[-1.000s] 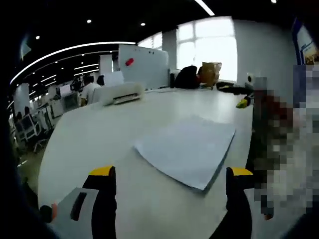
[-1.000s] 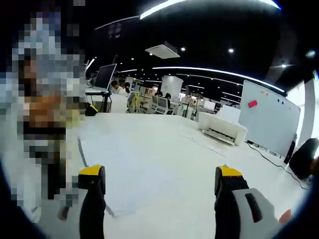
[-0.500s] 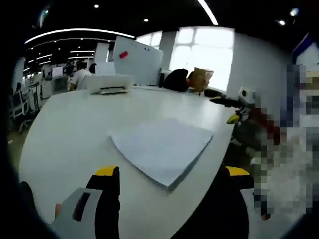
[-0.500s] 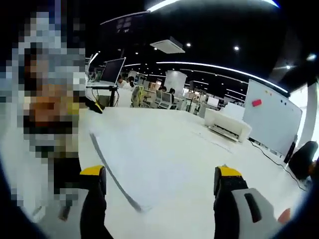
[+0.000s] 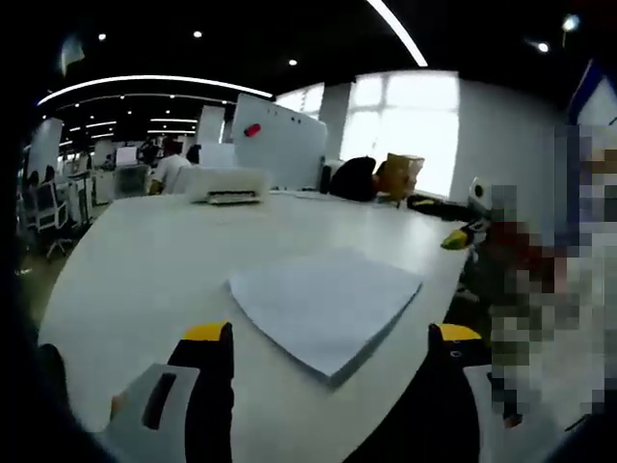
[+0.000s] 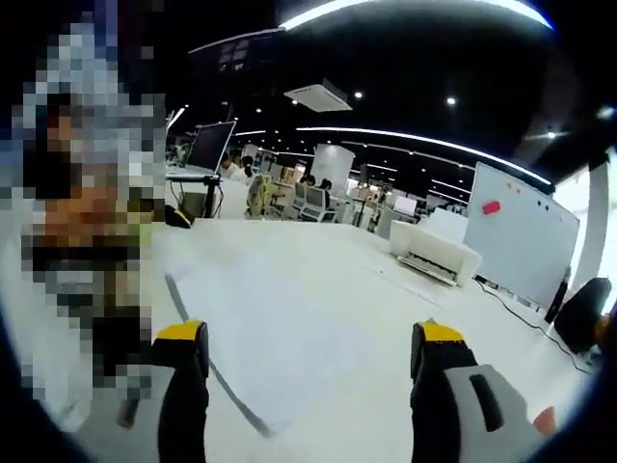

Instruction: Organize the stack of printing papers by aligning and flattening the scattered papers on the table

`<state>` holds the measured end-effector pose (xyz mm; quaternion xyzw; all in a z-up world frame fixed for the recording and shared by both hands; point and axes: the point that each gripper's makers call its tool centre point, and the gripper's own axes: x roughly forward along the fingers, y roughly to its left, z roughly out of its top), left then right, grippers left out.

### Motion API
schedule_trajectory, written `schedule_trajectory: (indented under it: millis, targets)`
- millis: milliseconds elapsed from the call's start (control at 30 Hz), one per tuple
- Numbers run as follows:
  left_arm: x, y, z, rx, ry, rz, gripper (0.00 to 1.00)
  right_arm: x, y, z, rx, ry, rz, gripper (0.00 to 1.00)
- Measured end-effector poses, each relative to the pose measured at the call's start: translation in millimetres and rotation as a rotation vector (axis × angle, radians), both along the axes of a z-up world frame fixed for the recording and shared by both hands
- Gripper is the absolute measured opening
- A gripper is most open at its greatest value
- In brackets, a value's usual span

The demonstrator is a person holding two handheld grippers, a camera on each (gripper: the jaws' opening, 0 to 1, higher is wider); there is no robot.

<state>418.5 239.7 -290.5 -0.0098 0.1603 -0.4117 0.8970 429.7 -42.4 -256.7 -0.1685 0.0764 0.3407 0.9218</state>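
Currently the flat stack of white printing papers (image 5: 326, 306) lies on the white bench (image 5: 145, 270); left tool (image 5: 328, 338) and right tool (image 6: 313, 338), both spread open, empty, hover near the stack.

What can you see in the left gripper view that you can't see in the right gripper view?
The left gripper view has a bright window, a brown cardboard box beneath it, and the whole flat stack of white printing papers with one corner pointing toward the open left tool.

The right gripper view has a dark computer monitor and a square ceiling vent, with the paper stack's dark edge ahead of the open right tool.

Both share the large white table, the white printer and the whiteboard with a red magnet.
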Motion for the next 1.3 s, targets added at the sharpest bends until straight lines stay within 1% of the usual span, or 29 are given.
schedule_trajectory:
  millis: [67, 133, 233, 300, 367, 433, 467, 567, 600, 700, 733, 800, 900, 1000, 1067, 1133, 1200, 1300]
  targets:
    - [1.4, 4.2, -1.2, -0.009, 0.001, 0.015, 0.85, 3.5, 4.7, -1.3, -0.016, -0.001, 0.013, 0.80]
    - [4.5, 6.9, -0.4, -0.038, 0.007, 0.034, 0.84, 7.4, 7.4, -2.6, -0.023, 0.003, 0.019, 0.80]
    - [5.7, 8.1, -1.5, -0.047, 0.011, 0.037, 0.84, 10.7, 9.9, -3.3, -0.029, 0.002, 0.021, 0.79]
    - [6.7, 10.4, -9.4, -0.018, 0.026, 0.036, 0.84, 13.3, 9.6, -3.8, -0.039, 0.002, 0.022, 0.79]
    - [7.6, 12.2, -12.2, -0.008, 0.026, 0.038, 0.84, 14.5, 5.5, -1.3, -0.035, -0.006, -0.002, 0.78]
    - [9.5, 12.8, -16.2, 0.012, 0.030, 0.025, 0.84, 10.6, 3.9, 1.2, -0.002, 0.001, -0.003, 0.78]
    - [11.7, 13.1, -17.5, 0.021, 0.033, 0.024, 0.84, 8.7, 2.3, 0.6, 0.001, 0.006, -0.006, 0.78]
    - [20.3, 11.9, -16.9, 0.037, 0.024, 0.022, 0.84, 5.5, -3.8, -4.7, -0.028, 0.021, -0.031, 0.77]
    - [23.3, 10.5, -15.6, 0.038, 0.024, 0.017, 0.84, 3.5, -5.3, -6.9, -0.036, 0.035, -0.036, 0.76]
    - [30.0, 2.8, -10.5, 0.034, 0.014, -0.002, 0.84, 0.8, -10.1, -5.5, -0.020, 0.043, -0.056, 0.73]
    - [32.9, 1.6, -9.7, 0.040, 0.003, -0.007, 0.84, 0.5, -10.5, -4.9, -0.016, 0.041, -0.059, 0.73]
    - [35.6, 2.0, -10.5, 0.050, 0.002, -0.005, 0.83, 0.7, -12.0, -4.8, -0.020, 0.036, -0.073, 0.73]
    - [32.3, -1.7, -10.7, 0.071, -0.010, -0.025, 0.83, -1.4, -15.8, -6.3, -0.023, 0.029, -0.086, 0.73]
    - [30.6, -2.9, -8.7, 0.074, -0.017, -0.035, 0.83, -2.8, -20.2, -5.1, -0.009, 0.028, -0.102, 0.73]
    - [31.5, -1.4, -6.5, 0.072, -0.020, -0.029, 0.83, -3.7, -23.2, -4.5, 0.006, 0.028, -0.111, 0.73]
    - [32.6, 0.5, -6.2, 0.075, -0.017, -0.023, 0.83, -3.9, -26.6, -7.8, -0.010, 0.038, -0.119, 0.72]
    - [32.2, 1.5, -6.6, 0.079, -0.011, -0.017, 0.82, -4.2, -30.5, -8.6, -0.016, 0.034, -0.123, 0.72]
    - [31.1, 1.1, -7.6, 0.091, -0.014, -0.021, 0.82, -3.0, -31.4, -8.2, 0.003, 0.038, -0.123, 0.72]
